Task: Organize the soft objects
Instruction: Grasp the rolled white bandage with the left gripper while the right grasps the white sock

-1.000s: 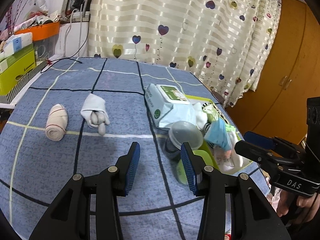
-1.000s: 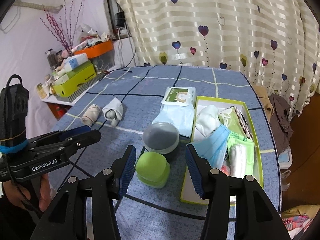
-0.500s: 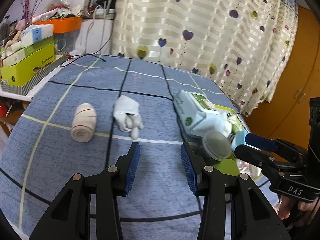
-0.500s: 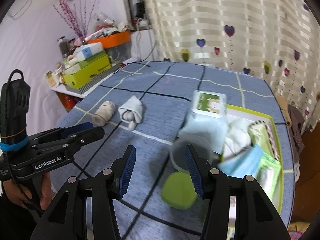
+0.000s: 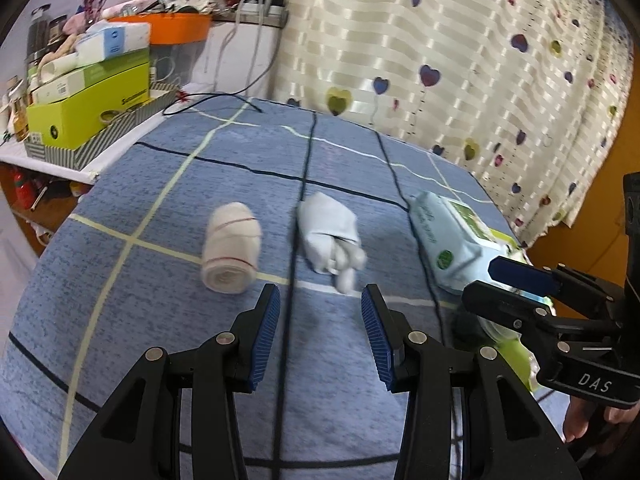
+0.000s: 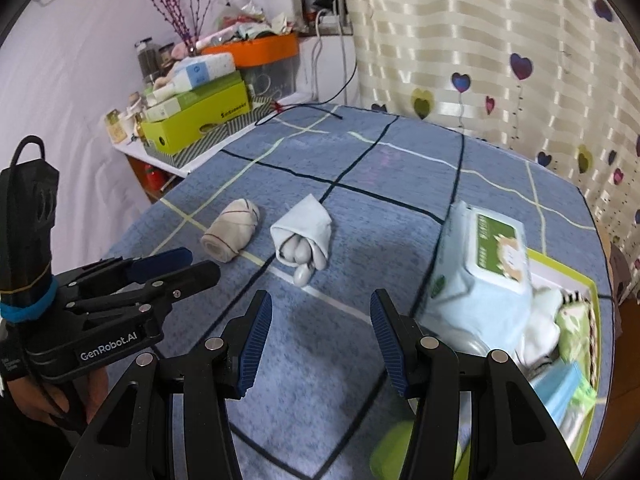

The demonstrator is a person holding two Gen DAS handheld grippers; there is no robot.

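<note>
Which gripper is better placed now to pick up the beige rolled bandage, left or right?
Left, probably. The left gripper is open and empty, with the beige rolled bandage just ahead, slightly left. The right gripper points more toward the white sock bundle.

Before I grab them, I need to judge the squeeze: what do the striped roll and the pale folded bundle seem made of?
Striped roll: looks like knit fabric, matte cream, thin red lines, wound layers at its end. Pale folded bundle: soft matte cloth, probably socks, rounded tips poking out.
</note>
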